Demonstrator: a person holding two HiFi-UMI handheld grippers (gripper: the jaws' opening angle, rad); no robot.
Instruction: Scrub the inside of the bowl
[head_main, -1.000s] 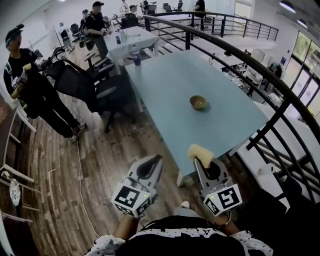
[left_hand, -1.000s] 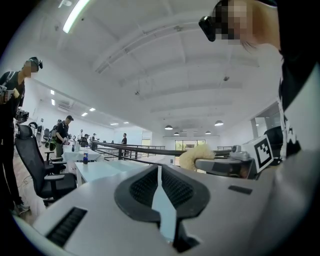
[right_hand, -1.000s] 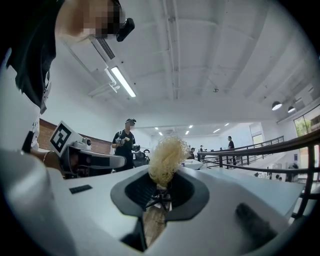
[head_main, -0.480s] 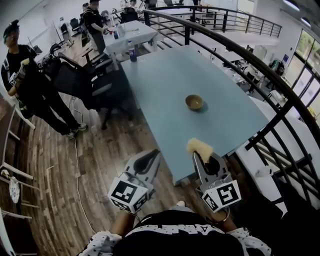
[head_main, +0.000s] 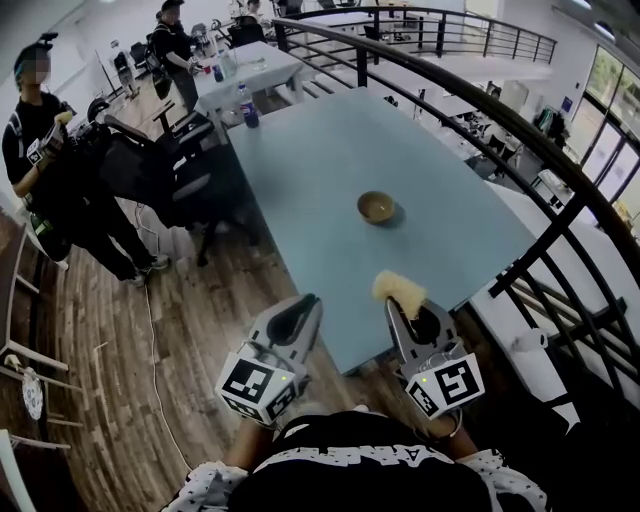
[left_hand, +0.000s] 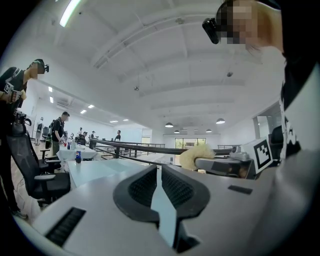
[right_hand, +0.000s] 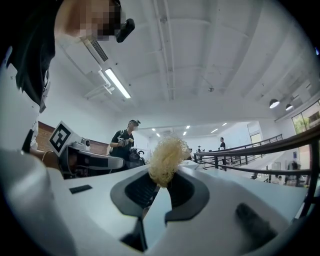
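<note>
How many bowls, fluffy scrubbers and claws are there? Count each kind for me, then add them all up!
bowl: 1
scrubber: 1
claws: 2, the left claw, shut and empty, and the right claw, shut on the scrubber
Total: 4

Left gripper (left_hand: 159, 170) — jaws together — yellow scrubber (left_hand: 195, 155) alongside.

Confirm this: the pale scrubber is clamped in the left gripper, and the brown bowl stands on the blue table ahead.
Not quite: the scrubber is clamped in the right gripper, not the left, as the right gripper view shows; the left gripper is shut and empty. The brown bowl does stand on the blue table ahead.
</note>
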